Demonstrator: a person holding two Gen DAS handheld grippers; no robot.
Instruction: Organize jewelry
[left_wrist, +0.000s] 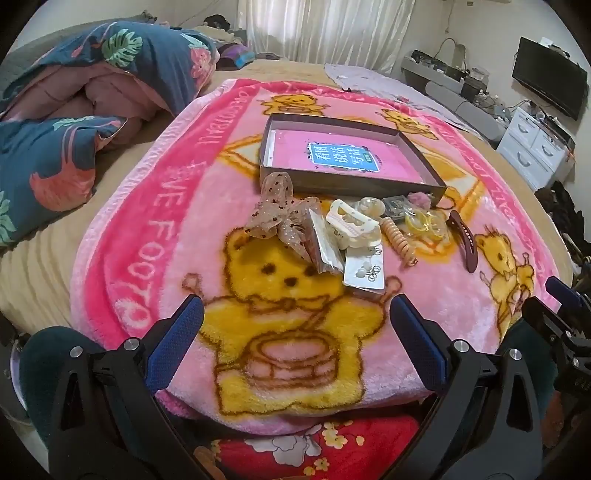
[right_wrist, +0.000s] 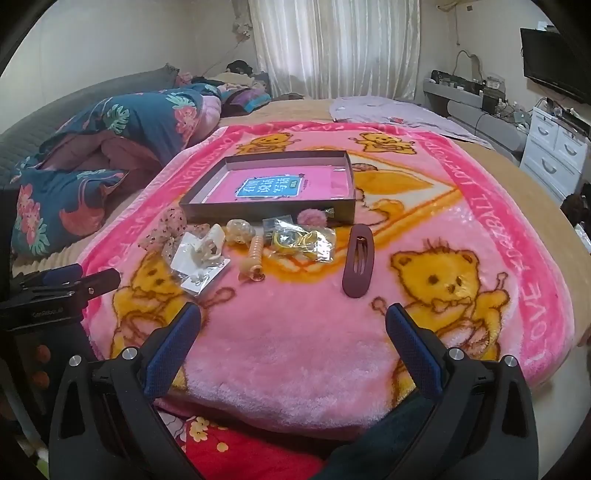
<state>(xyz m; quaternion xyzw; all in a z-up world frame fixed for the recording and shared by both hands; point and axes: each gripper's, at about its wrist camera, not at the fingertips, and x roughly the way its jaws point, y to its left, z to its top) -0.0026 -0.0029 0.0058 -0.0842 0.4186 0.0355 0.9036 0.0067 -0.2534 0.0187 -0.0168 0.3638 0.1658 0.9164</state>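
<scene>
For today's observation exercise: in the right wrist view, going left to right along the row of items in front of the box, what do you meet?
Dotted sheer bow → white claw clip → peach spiral hair tie → clear bag of yellow bands → maroon snap clip.
</scene>
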